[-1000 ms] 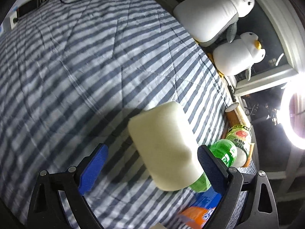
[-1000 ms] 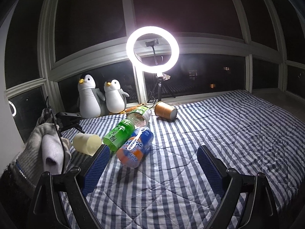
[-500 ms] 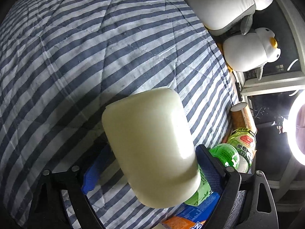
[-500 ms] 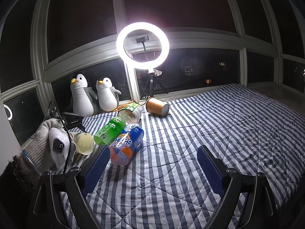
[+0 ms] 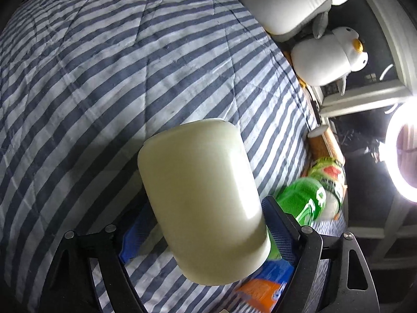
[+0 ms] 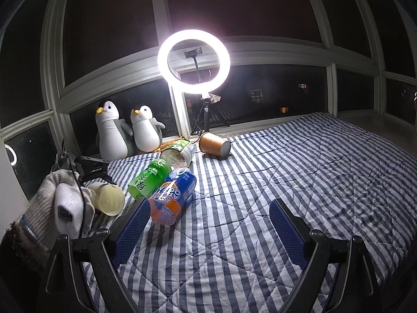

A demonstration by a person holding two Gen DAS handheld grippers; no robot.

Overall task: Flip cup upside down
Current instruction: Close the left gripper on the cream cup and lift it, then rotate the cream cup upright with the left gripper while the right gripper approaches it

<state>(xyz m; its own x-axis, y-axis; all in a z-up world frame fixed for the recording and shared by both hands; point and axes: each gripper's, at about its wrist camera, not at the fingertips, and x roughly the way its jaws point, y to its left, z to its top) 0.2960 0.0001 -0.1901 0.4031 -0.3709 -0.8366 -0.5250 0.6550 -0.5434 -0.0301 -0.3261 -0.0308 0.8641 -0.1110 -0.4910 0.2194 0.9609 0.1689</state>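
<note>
A pale cream plastic cup [image 5: 203, 198] fills the space between the blue pads of my left gripper [image 5: 200, 224], which is shut on it. The cup is held on its side above the striped bed cover. In the right wrist view the same cup [image 6: 109, 199] shows at the left, its open mouth facing the camera, held by the gloved left hand [image 6: 65, 203]. My right gripper [image 6: 208, 224] is open and empty above the bed cover. A brown paper cup [image 6: 215, 146] lies on its side near the window.
A green bottle [image 6: 151, 180], an orange and blue Oreo can [image 6: 172, 198] and a green-labelled cup [image 6: 178, 151] lie on the striped bed cover [image 6: 286, 182]. Two penguin plush toys [image 6: 127, 130] and a lit ring light [image 6: 194, 61] stand by the window.
My left gripper moved in around the cream cup, shut on it and lifted it. The right gripper drifted slightly and stayed open.
</note>
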